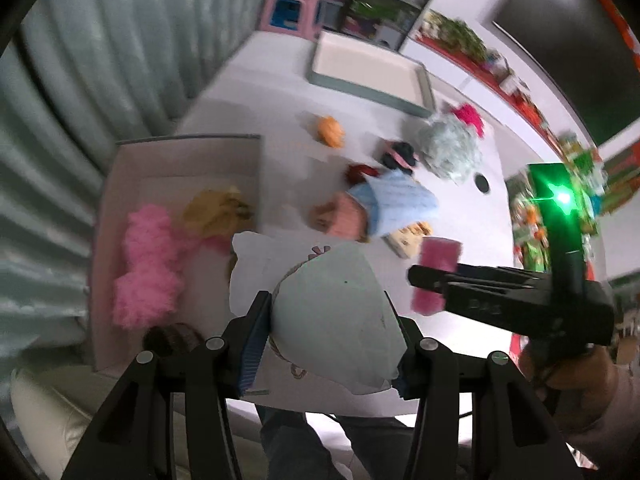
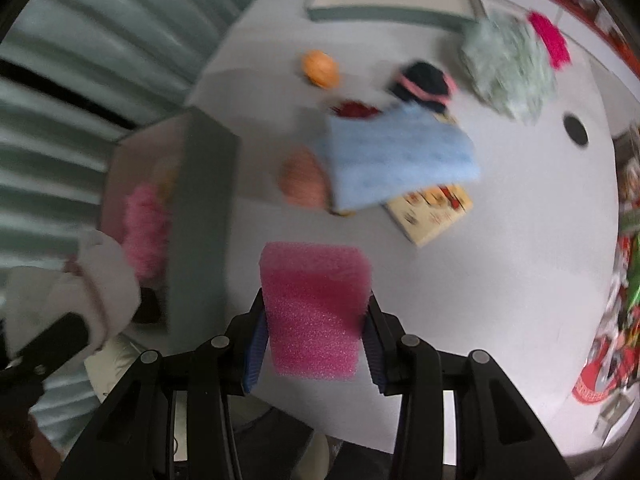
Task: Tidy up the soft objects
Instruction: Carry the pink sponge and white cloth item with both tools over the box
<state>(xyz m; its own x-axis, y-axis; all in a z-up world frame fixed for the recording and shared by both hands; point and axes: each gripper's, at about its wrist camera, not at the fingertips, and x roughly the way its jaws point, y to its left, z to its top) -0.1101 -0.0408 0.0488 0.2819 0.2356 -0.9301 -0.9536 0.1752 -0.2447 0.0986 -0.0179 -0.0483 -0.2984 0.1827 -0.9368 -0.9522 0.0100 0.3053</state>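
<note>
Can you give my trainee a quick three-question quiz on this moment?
1. True or false: the right tongs are shut on the pink sponge.
2. Which thing do the left tongs hold? A) orange ball B) white pillow C) blue cloth
3. Fill in: the fluffy pink toy lies inside the ____.

Key:
1. True; its pads press on both sides of the sponge.
2. B; the white pillow sits between its pads, while the orange ball and the blue cloth lie on the table.
3. Box, at the table's left edge.
</note>
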